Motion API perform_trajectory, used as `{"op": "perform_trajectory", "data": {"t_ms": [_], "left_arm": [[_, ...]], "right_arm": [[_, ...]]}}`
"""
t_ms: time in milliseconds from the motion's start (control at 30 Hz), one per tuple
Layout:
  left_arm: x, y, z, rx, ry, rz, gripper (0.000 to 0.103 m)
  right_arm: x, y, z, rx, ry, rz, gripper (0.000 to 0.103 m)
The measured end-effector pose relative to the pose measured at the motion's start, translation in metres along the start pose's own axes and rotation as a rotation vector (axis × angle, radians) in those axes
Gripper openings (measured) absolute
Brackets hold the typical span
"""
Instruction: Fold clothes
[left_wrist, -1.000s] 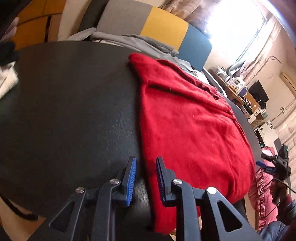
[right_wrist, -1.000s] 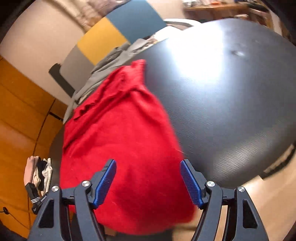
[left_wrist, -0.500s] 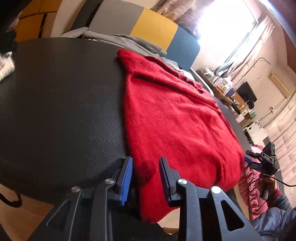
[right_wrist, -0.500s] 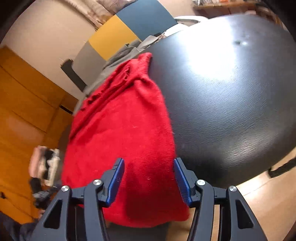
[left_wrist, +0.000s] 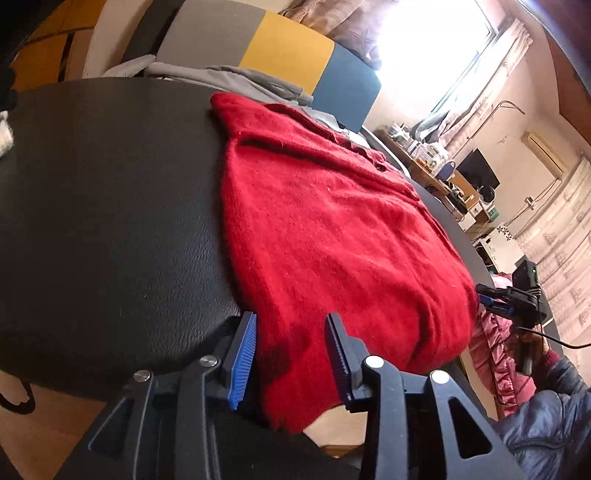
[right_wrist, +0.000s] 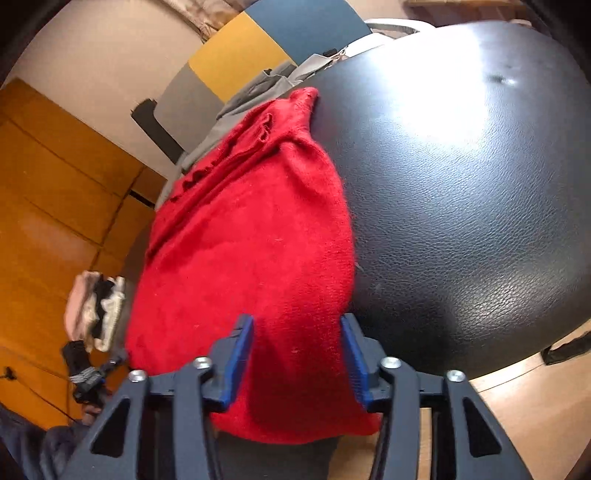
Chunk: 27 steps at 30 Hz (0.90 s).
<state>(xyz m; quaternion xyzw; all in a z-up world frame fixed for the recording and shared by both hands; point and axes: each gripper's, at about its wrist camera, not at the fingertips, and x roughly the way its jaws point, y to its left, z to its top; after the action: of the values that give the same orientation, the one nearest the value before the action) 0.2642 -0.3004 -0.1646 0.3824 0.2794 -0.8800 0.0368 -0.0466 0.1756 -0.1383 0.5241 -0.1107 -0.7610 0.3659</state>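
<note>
A red knit sweater (left_wrist: 332, 229) lies flat on the round black leather-look table (left_wrist: 110, 203), its near hem hanging over the front edge. My left gripper (left_wrist: 291, 354) straddles the hem's near-left corner. Its jaws are opening, with cloth between the blue pads, which do not pinch it. In the right wrist view the sweater (right_wrist: 251, 240) runs away from me over the table (right_wrist: 461, 203). My right gripper (right_wrist: 297, 362) straddles the near-right part of the hem. Its jaws are closing, with red cloth filling the gap and the pads not clamped.
A grey garment (left_wrist: 229, 77) is draped at the table's far edge against a grey, yellow and blue seat back (left_wrist: 288, 48). A small stack of folded clothes (right_wrist: 96, 310) sits at the table's left. A dark puffy sleeve (left_wrist: 546, 424) shows at lower right. Wooden floor lies below.
The left gripper has slid right onto the sweater's corner and its jaws have widened. The right jaws have narrowed around the hem, from wide apart to close beside the cloth.
</note>
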Motion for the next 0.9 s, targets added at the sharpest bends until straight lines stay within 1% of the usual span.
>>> {"op": "perform_trajectory", "data": {"t_ms": [33, 67, 133, 200, 267, 300, 333, 367, 433, 467, 500, 533, 567, 633, 667, 700, 733, 800, 867, 900], "left_arm": [[-0.003, 0.001, -0.003, -0.004, 0.009, 0.003, 0.038], [-0.005, 0.002, -0.007, -0.008, 0.018, 0.007, 0.038], [-0.005, 0.002, -0.011, -0.006, 0.03, 0.015, 0.038], [-0.001, -0.004, -0.01, 0.019, 0.031, 0.047, 0.038], [0.001, -0.009, -0.009, 0.032, 0.023, 0.059, 0.038], [0.002, -0.013, -0.007, 0.04, 0.02, 0.063, 0.038], [0.005, -0.016, -0.005, 0.051, 0.023, 0.075, 0.038], [0.007, -0.019, -0.004, 0.064, 0.027, 0.091, 0.038], [0.011, -0.026, -0.001, 0.098, 0.033, 0.131, 0.038], [0.013, -0.029, 0.0, 0.114, 0.035, 0.151, 0.026], [0.015, -0.031, 0.002, 0.122, 0.038, 0.162, 0.019], [0.016, -0.03, 0.003, 0.117, 0.04, 0.161, 0.011], [0.018, -0.029, 0.004, 0.112, 0.042, 0.16, 0.008], [0.019, -0.027, 0.007, 0.094, 0.042, 0.146, 0.007], [0.019, -0.026, 0.008, 0.092, 0.043, 0.141, 0.007], [0.019, -0.025, 0.009, 0.088, 0.045, 0.13, 0.006], [0.019, -0.025, 0.01, 0.084, 0.047, 0.118, 0.006], [0.018, -0.024, 0.014, 0.07, 0.048, 0.073, 0.006], [0.016, -0.025, 0.018, 0.082, 0.041, 0.042, 0.006], [0.016, -0.025, 0.02, 0.095, 0.044, 0.042, 0.006]], "right_arm": [[-0.001, 0.001, 0.0, -0.009, 0.002, -0.016, 0.03], [-0.001, 0.001, -0.001, -0.018, 0.006, -0.028, 0.028], [0.002, 0.005, -0.004, -0.073, 0.008, -0.058, 0.027], [0.004, 0.008, -0.004, -0.102, 0.012, -0.073, 0.028], [0.005, 0.008, -0.002, -0.091, 0.021, -0.054, 0.037], [0.005, 0.009, -0.001, -0.083, 0.024, -0.031, 0.047], [0.006, 0.011, -0.001, -0.092, 0.028, -0.028, 0.053], [0.008, 0.016, -0.002, -0.113, 0.034, -0.036, 0.056], [0.012, 0.026, -0.003, -0.161, 0.048, -0.068, 0.071], [0.016, 0.034, -0.004, -0.19, 0.059, -0.1, 0.072], [0.019, 0.041, -0.005, -0.22, 0.069, -0.133, 0.071], [0.021, 0.046, -0.005, -0.23, 0.074, -0.171, 0.067], [0.022, 0.048, -0.005, -0.229, 0.072, -0.205, 0.064], [0.019, 0.045, -0.007, -0.227, 0.053, -0.245, 0.045], [0.017, 0.042, -0.008, -0.215, 0.045, -0.248, 0.039], [0.014, 0.038, -0.009, -0.199, 0.04, -0.244, 0.029], [0.012, 0.036, -0.009, -0.184, 0.039, -0.234, 0.022], [0.01, 0.035, -0.009, -0.158, 0.041, -0.203, 0.015], [0.011, 0.04, -0.01, -0.157, 0.055, -0.158, 0.015], [0.013, 0.041, -0.01, -0.156, 0.062, -0.145, 0.015]]}}
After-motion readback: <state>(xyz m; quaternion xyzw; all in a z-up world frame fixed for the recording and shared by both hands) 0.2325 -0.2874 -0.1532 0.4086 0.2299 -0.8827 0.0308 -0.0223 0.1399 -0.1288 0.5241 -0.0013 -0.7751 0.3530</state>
